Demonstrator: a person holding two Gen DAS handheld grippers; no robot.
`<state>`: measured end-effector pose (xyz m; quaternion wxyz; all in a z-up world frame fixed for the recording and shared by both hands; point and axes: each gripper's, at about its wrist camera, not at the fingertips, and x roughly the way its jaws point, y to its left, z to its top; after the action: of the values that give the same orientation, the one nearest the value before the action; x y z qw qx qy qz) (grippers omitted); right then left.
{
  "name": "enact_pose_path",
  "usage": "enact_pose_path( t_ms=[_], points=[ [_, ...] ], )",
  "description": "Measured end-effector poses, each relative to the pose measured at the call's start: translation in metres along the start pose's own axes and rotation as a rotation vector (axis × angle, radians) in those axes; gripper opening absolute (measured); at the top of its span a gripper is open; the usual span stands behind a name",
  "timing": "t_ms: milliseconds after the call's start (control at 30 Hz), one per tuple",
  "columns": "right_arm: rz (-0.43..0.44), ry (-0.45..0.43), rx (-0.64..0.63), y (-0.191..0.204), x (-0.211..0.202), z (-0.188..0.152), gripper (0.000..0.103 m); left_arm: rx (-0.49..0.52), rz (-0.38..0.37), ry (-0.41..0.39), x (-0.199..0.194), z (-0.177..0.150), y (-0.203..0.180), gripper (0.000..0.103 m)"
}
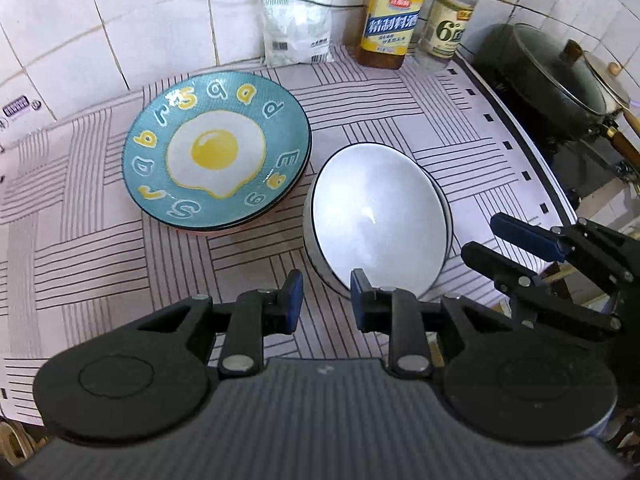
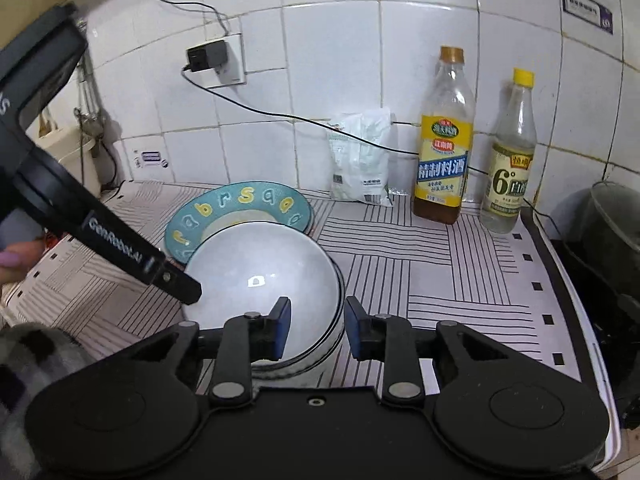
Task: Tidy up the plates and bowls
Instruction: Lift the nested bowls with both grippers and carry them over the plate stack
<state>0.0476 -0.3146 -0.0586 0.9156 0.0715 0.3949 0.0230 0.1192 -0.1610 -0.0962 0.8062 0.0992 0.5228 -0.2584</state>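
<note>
A stack of teal plates with a fried-egg picture (image 1: 216, 152) lies on the striped mat; it also shows in the right wrist view (image 2: 240, 204). To its right stands a stack of white bowls with dark rims (image 1: 376, 220), which the right wrist view shows close up (image 2: 260, 276). My left gripper (image 1: 326, 300) is open and empty, at the bowls' near rim. My right gripper (image 2: 314, 328) is open and empty, its jaws either side of the bowls' near right rim. It shows from the side in the left wrist view (image 1: 496, 240).
A white bag (image 1: 298, 20), a yellow-labelled bottle (image 1: 390, 16) and a clear bottle (image 1: 448, 20) stand against the tiled wall. A dark lidded pan (image 1: 552, 76) sits on the stove to the right. A cable runs along the wall from a plug (image 2: 208, 56).
</note>
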Motion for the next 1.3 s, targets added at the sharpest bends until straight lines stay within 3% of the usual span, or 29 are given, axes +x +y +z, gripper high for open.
enact_pose_path(
  t_ms=[233, 533, 733, 833, 933, 1067, 1133, 1233, 1300],
  points=[
    [0.008, -0.002, -0.008, 0.006, -0.02, -0.003, 0.037, 0.009, -0.003, -0.011, -0.024, -0.019, -0.002, 0.026],
    [0.034, -0.004, -0.01, 0.018, -0.034, -0.019, 0.046, 0.036, 0.002, 0.007, -0.027, -0.043, -0.005, 0.029],
    [0.053, -0.002, -0.017, 0.024, -0.034, -0.033, 0.052, -0.012, -0.032, -0.02, -0.026, -0.054, 0.002, 0.04],
    [0.094, -0.046, -0.013, 0.026, -0.035, -0.04, 0.054, -0.06, -0.061, -0.037, -0.024, -0.055, 0.007, 0.041],
    [0.126, -0.073, -0.018, 0.029, -0.033, -0.046, 0.067, -0.114, -0.108, -0.073, -0.021, -0.053, 0.013, 0.046],
    [0.13, -0.071, -0.003, 0.027, -0.023, -0.053, 0.068, -0.16, -0.138, -0.149, -0.018, -0.048, 0.017, 0.049],
    [0.113, -0.073, 0.012, 0.023, -0.014, -0.057, 0.075, -0.172, -0.145, -0.176, -0.013, -0.043, 0.018, 0.05],
    [0.088, -0.087, 0.028, 0.017, -0.002, -0.062, 0.089, -0.207, -0.145, -0.183, 0.0, -0.035, 0.023, 0.05],
    [0.074, -0.09, 0.028, 0.013, 0.01, -0.065, 0.089, -0.235, -0.144, -0.174, 0.009, -0.031, 0.027, 0.052]
  ],
)
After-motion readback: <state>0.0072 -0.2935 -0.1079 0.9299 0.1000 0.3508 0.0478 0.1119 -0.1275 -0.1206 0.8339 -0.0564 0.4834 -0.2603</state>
